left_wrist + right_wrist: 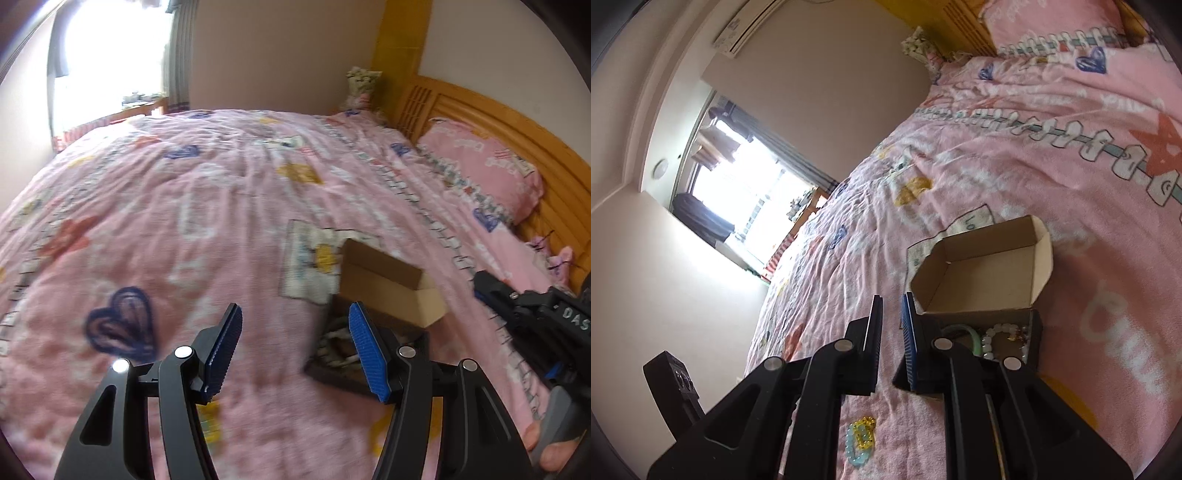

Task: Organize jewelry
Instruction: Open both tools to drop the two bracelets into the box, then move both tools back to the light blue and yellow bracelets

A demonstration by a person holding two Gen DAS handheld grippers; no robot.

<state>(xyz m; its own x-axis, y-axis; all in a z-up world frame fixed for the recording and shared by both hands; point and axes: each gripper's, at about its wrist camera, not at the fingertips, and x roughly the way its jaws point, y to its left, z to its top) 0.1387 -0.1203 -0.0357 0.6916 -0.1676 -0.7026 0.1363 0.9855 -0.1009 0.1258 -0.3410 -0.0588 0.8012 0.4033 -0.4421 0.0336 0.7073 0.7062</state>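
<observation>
**Both grippers empty above the bedspread, jewelry box open**

Left gripper (295,347): jaws spread wide, nothing between the blue ribbed pads (225,350). Hovering above the pink printed bedspread (166,206), no contact visible. View motion-blurred.

Right gripper (891,343): jaws nearly parallel, a narrow gap between them, nothing held. Seen from the left wrist view as a black body at the right edge, with fingertips of the holding hand (550,452) around the handle.

Jewelry box (1030,332): dark-walled, resting on the bedspread just beyond the right gripper's right-hand finger, partly hidden by it. Cardboard lid (982,273) folded back and standing open behind the tray, inside bare. In the left wrist view, same box just behind the left gripper's right-hand pad, contents blurred.

Inside the box: green bangle (964,330), white bead bracelet (991,338), small gold piece (1015,336) near the far wall. Exact arrangement hard to tell.

Outside the box: pale blue bead bracelet (858,448) with gold beads (867,424) at its upper end, lying on the bedspread between the right gripper's arms, close to the camera, apart from the box.

Surroundings: pink pillow (484,166) against the wooden headboard (517,122); bright window (110,55) at the far side of the room.
</observation>
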